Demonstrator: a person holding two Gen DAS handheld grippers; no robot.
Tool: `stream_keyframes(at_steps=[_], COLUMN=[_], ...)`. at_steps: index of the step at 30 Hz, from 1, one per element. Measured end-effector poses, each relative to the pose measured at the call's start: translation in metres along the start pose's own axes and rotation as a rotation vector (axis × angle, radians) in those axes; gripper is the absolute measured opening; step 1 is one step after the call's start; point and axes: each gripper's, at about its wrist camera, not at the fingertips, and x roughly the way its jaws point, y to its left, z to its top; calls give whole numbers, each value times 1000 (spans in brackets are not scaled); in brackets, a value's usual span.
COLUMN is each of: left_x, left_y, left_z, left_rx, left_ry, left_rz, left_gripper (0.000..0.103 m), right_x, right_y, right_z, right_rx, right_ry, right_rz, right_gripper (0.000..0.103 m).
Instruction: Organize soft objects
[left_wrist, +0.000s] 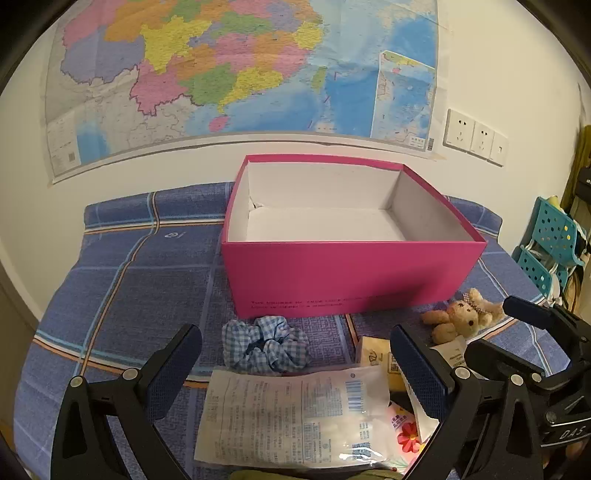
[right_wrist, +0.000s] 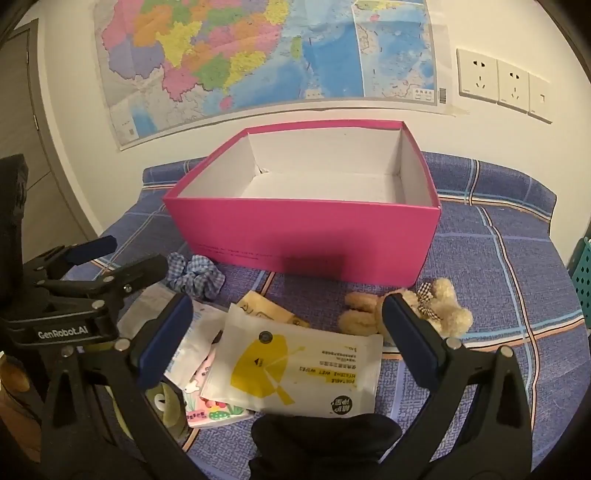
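Note:
An open pink box (left_wrist: 351, 273) (right_wrist: 306, 236) with a bare white inside stands on the blue plaid cloth. In front of it lie a blue gingham scrunchie (left_wrist: 266, 343) (right_wrist: 195, 277) and a small tan teddy bear (left_wrist: 465, 317) (right_wrist: 436, 306). Nearer lie a white printed packet (left_wrist: 295, 417), a wet-wipes packet with a yellow mark (right_wrist: 303, 365), a beige packet (right_wrist: 269, 310) and a pink cartoon packet (right_wrist: 210, 406). My left gripper (left_wrist: 299, 369) (right_wrist: 118, 258) hangs open above the white packet. My right gripper (right_wrist: 288, 332) (left_wrist: 509, 332) hangs open above the wipes packet, holding nothing.
A map (left_wrist: 240, 66) and wall sockets (right_wrist: 502, 85) are behind the table. A teal perforated basket (left_wrist: 550, 236) stands at the right edge. A green plush item (right_wrist: 166, 402) and a black soft shape (right_wrist: 325, 435) lie at the near edge. A plaid cloth (left_wrist: 129, 295) covers the table.

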Motion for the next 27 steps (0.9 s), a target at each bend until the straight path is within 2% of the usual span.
stream_keyframes(at_steps=[27], left_x=[-1], left_y=[-2], left_z=[-4], left_rx=[6], left_ry=[0], left_rz=[1], left_gripper=[103], right_x=[4], right_y=[2], right_z=[-4], right_rx=[12], right_ry=[1], right_rz=[31], right_gripper=[102])
